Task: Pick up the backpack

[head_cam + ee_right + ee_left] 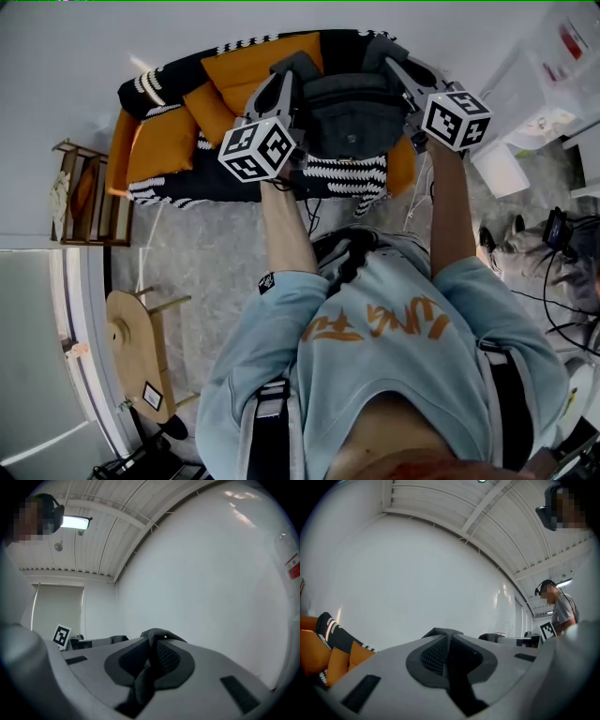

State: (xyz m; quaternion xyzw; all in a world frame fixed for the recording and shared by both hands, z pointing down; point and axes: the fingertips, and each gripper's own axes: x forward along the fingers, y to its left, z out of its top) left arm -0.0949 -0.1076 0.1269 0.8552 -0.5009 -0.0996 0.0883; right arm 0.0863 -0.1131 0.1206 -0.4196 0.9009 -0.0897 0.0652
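In the head view a dark grey backpack hangs in front of me, lifted above the sofa, between my two grippers. My left gripper holds its left upper side and my right gripper its right upper side. Seen from the left gripper view, the left gripper has its jaws pressed together on a dark strip of the backpack's strap. The right gripper view shows the right gripper shut on a bunched dark strap that runs down between its pads. Both grippers point level towards a white wall.
Under the backpack stands an orange and black sofa with striped cushions. A wooden side table is left of it and a wooden stool sits near my left leg. White boxes and cables lie at the right. Another person stands off to the side.
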